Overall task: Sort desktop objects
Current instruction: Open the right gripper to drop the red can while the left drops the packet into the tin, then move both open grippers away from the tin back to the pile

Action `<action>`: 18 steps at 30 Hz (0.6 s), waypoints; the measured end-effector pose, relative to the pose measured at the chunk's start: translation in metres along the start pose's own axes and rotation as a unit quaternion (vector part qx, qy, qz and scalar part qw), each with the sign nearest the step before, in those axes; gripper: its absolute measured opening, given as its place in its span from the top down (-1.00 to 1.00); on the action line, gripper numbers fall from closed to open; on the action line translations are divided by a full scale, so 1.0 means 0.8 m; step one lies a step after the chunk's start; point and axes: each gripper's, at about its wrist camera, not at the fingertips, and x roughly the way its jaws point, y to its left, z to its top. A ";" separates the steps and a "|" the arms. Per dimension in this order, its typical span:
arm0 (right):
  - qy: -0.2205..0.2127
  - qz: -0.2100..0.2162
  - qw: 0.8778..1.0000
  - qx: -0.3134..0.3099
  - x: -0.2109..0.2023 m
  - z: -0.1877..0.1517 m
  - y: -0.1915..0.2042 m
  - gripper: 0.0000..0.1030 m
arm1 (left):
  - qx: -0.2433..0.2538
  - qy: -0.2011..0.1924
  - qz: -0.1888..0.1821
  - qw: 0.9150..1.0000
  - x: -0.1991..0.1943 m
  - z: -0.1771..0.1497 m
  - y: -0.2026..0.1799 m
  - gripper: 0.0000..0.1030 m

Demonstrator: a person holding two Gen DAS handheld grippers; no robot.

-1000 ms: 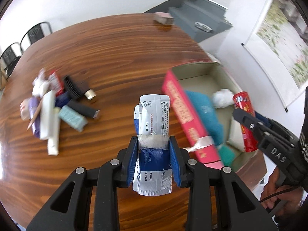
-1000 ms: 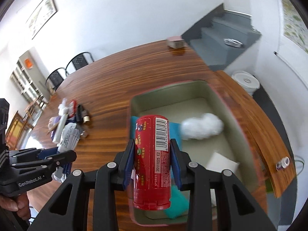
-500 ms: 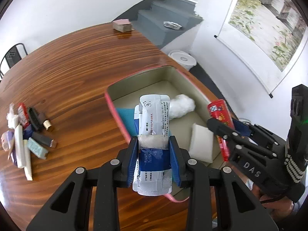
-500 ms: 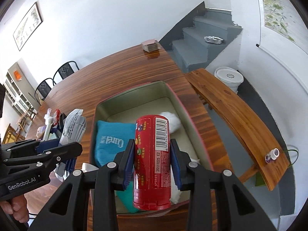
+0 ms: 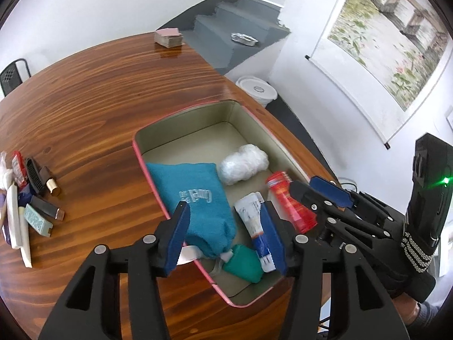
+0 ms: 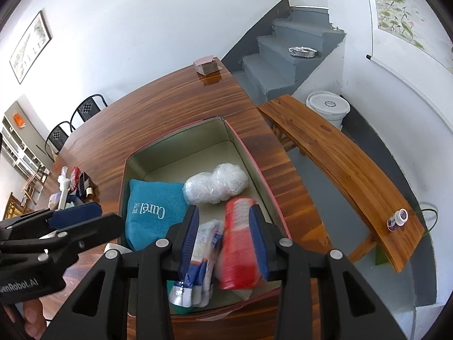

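Canister (image 6: 240,240) upright in tongs, packet (image 5: 254,226) lengthwise

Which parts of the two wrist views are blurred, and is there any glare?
Right wrist view: red can is motion-smeared, blister packs slightly soft, tin rim sharp. Left wrist view: mostly crisp; window glare streaks the table near the small box; heavy fisheye bending at the edges.
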 end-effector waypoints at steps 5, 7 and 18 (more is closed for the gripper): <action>0.000 0.004 1.000 -0.007 0.001 -0.001 0.008 0.21 | -0.019 0.003 0.006 1.000 0.000 -0.004 0.013 -0.07; 0.002 0.006 1.000 -0.009 0.002 -0.002 0.012 0.21 | -0.022 0.003 0.009 1.000 -0.002 -0.006 0.017 -0.07; 0.010 0.026 0.999 -0.036 0.014 -0.002 0.056 0.15 | -0.057 0.006 0.034 0.998 -0.017 -0.019 0.062 -0.07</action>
